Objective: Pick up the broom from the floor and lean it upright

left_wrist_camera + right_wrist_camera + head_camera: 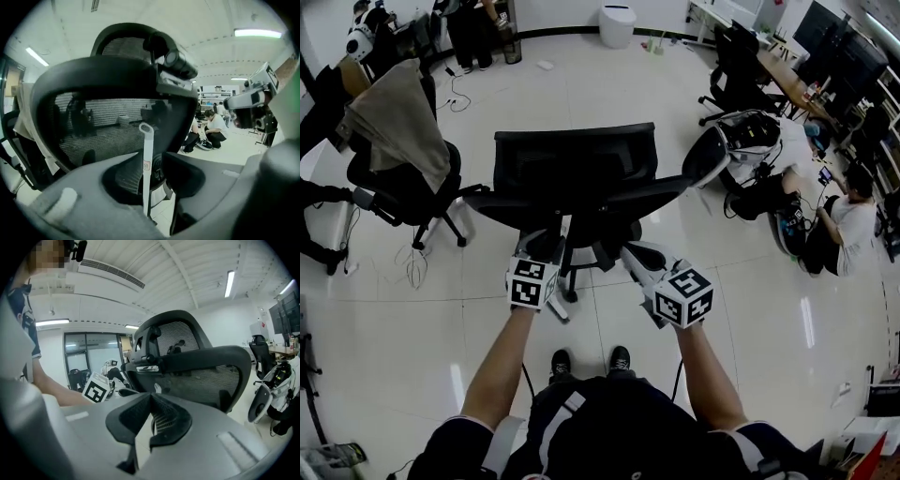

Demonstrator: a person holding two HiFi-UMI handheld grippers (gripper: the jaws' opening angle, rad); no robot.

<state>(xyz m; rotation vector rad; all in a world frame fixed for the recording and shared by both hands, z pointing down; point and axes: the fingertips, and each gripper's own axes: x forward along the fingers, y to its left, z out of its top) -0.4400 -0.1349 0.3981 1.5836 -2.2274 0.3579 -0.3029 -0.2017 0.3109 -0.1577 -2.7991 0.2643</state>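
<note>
A white broom handle (pixel 147 173) with a loop at its top stands upright between the jaws of my left gripper (pixel 147 157), which is shut on it, right against the mesh back of a black office chair (pixel 108 126). In the head view the left gripper (pixel 540 247) is at the chair's (pixel 574 169) near edge, and the lower handle (pixel 559 307) slants down to the floor beneath it. The broom head is hidden. My right gripper (pixel 639 255) is beside it to the right, with its jaw tips (pixel 152 394) together and holding nothing. The handle's loop (pixel 156 388) peeks above them.
Another black chair draped with a beige cloth (pixel 398 127) stands to the left with cables on the floor around it. To the right are a white and black machine (pixel 741 141), a crouching person (pixel 853 220), more chairs and desks. My shoes (pixel 591 361) are just behind the chair base.
</note>
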